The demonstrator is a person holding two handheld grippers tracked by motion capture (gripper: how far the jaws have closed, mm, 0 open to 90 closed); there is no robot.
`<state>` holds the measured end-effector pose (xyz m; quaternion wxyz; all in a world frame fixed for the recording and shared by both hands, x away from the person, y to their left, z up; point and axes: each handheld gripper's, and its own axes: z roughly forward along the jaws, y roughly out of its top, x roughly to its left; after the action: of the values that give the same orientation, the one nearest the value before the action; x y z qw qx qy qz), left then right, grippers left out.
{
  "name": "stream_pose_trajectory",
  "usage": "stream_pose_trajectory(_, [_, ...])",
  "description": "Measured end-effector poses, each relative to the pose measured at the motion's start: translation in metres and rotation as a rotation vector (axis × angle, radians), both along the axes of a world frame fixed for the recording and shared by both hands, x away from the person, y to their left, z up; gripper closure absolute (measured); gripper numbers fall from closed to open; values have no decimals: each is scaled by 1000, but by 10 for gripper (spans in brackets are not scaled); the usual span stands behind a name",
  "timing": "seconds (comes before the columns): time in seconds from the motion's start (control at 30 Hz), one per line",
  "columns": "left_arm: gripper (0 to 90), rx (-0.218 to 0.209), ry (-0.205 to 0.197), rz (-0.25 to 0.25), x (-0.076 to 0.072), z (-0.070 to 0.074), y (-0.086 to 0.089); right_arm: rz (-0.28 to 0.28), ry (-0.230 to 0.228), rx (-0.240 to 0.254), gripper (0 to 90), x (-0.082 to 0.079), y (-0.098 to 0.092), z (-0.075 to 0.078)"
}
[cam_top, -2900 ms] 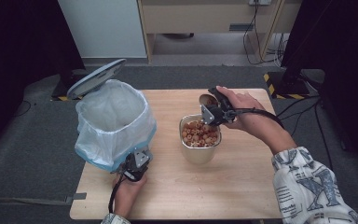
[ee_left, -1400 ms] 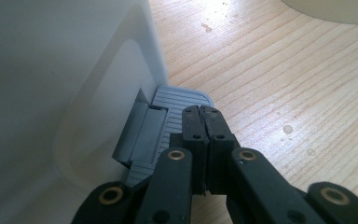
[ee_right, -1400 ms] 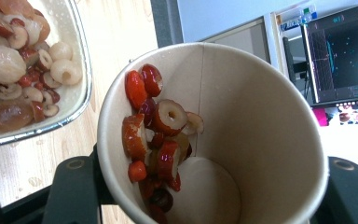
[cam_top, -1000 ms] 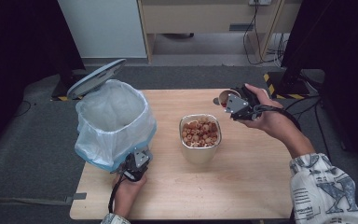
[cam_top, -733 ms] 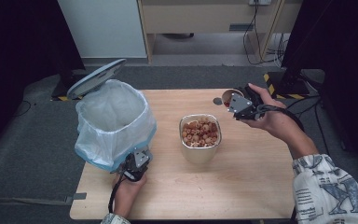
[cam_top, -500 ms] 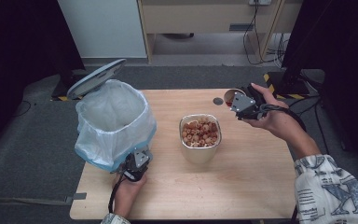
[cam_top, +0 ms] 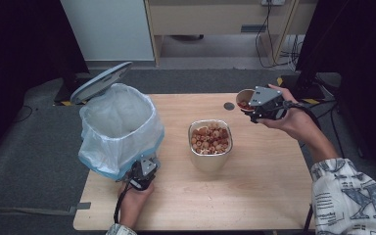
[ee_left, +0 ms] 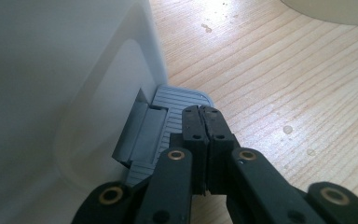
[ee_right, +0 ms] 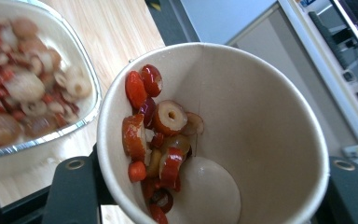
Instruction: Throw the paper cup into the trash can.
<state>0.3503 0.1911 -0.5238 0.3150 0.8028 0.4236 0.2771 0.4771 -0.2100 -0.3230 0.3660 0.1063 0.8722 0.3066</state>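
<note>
At the left of the table (cam_top: 269,196) stands a small pedal bin (cam_top: 120,129) lined with a pale bag, its lid (cam_top: 100,81) tipped up and back so the mouth is open. The left gripper (cam_top: 144,172) sits low at the bin's near side, jaws fully together with nothing between them; in the left gripper view their tips (ee_left: 204,116) rest on the ribbed grey pedal (ee_left: 177,107) at the foot of the bin, which looks to be what props the lid.

In the middle is a metal tray (cam_top: 210,142) heaped with sliced dried fruit.

At the right, near the far edge, the right gripper (cam_top: 259,105) is clamped on a paper cup (cam_top: 245,97), jaws closed in against the cup's outer wall on either side. The cup is tipped toward the camera that rides on the gripper, and the right gripper view shows a small heap of red fruit slices (ee_right: 156,140) lying along its lower wall, with the tray off to one side.

The bin's open mouth lies well to the left of the cup, across the tray, with the tray between them. If the slices are meant for the bin, the cup has to be carried leftward over the tray, and the right hand is the one to do it, since the left is occupied at the pedal. A small dark disc (cam_top: 229,105) lies on the wood just beside the cup.
</note>
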Motion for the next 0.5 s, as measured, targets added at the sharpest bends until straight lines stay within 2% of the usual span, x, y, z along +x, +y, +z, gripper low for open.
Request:
stream_pose_trajectory(0.1, [880, -2, 0, 0, 0, 0, 0, 6, 37, 51, 356, 2, -1, 2])
stream_pose_trajectory(0.33, [880, -2, 0, 0, 0, 0, 0, 28, 119, 121, 355, 5, 3, 4])
stream_pose_trajectory(0.5, [880, -1, 0, 0, 0, 0, 0, 33, 167, 145, 355, 8, 8, 7])
